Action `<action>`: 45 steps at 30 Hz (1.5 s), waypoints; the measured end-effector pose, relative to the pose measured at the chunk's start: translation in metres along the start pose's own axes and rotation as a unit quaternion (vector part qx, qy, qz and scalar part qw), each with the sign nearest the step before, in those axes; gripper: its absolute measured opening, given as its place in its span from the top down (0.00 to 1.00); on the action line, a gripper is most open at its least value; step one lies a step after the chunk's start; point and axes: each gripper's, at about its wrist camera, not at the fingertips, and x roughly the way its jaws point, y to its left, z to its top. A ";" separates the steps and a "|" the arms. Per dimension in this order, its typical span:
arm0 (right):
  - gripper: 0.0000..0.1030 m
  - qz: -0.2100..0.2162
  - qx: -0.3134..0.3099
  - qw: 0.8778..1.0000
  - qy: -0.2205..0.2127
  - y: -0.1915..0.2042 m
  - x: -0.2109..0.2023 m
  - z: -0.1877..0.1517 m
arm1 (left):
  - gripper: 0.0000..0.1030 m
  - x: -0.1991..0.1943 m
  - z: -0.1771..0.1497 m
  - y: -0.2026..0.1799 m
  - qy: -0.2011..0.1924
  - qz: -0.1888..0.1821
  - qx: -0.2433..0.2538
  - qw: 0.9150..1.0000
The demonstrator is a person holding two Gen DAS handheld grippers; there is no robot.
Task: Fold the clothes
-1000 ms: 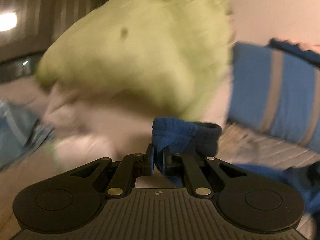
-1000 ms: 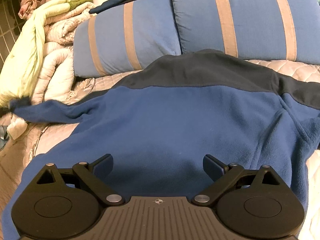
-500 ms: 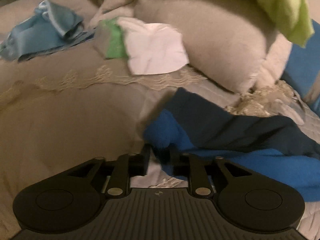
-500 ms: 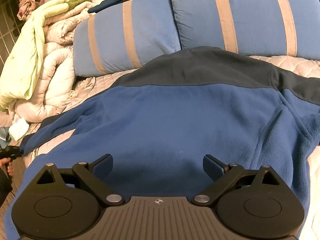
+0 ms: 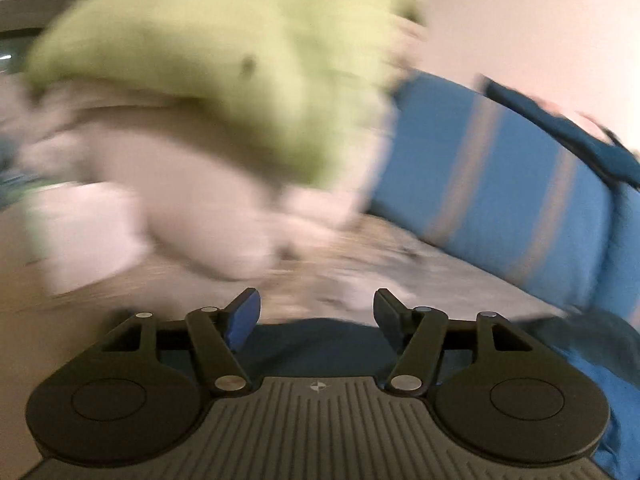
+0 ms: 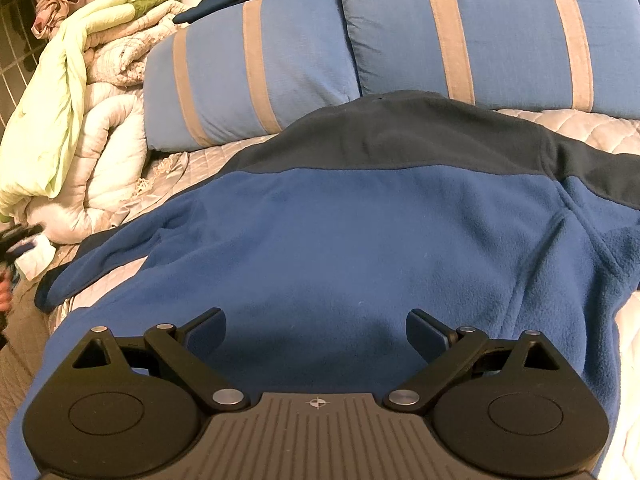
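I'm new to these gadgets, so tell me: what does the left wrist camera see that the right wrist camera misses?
Left only: a bare wall and its own open left gripper. Right only: the whole blue fleece spread flat, a second striped pillow, and the open right gripper. Both: the green-and-white bedding pile and one striped pillow.

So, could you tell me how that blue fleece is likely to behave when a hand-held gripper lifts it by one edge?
The blue fleece is probably floppy: it lies rumpled on the quilt, so it should sag. Its thick pile suggests a decent grip. The sleeve trails out sideways and would likely drag behind.
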 end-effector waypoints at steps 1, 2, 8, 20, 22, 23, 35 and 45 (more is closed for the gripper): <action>0.06 0.000 0.001 1.000 0.000 0.000 0.000 0.000 | 0.40 0.014 0.004 -0.015 0.009 -0.022 0.021 1.000; 0.06 0.001 0.001 1.000 0.001 0.000 0.000 0.000 | 0.40 0.026 0.007 -0.028 0.021 -0.039 0.037 0.998; 0.06 0.007 0.010 1.000 0.004 -0.003 0.002 0.001 | 0.40 0.116 0.016 -0.106 0.111 -0.132 0.145 0.974; 0.06 0.024 0.031 0.999 0.018 -0.009 0.009 0.004 | 0.82 0.232 -0.019 -0.154 0.229 -0.156 0.225 0.934; 0.06 0.025 0.031 0.999 0.017 -0.009 0.010 0.004 | 0.94 0.234 -0.017 -0.161 0.230 -0.145 0.242 0.932; 0.06 0.024 0.030 0.999 0.017 -0.008 0.010 0.004 | 0.95 0.233 -0.014 -0.165 0.221 -0.131 0.251 0.933; 0.06 0.011 0.020 1.000 0.011 -0.005 0.006 0.002 | 0.86 0.211 0.013 -0.196 0.066 0.003 0.259 0.964; 0.06 0.007 0.016 1.000 0.007 -0.003 0.005 0.003 | 0.51 0.130 0.018 -0.169 0.107 -0.111 0.156 0.976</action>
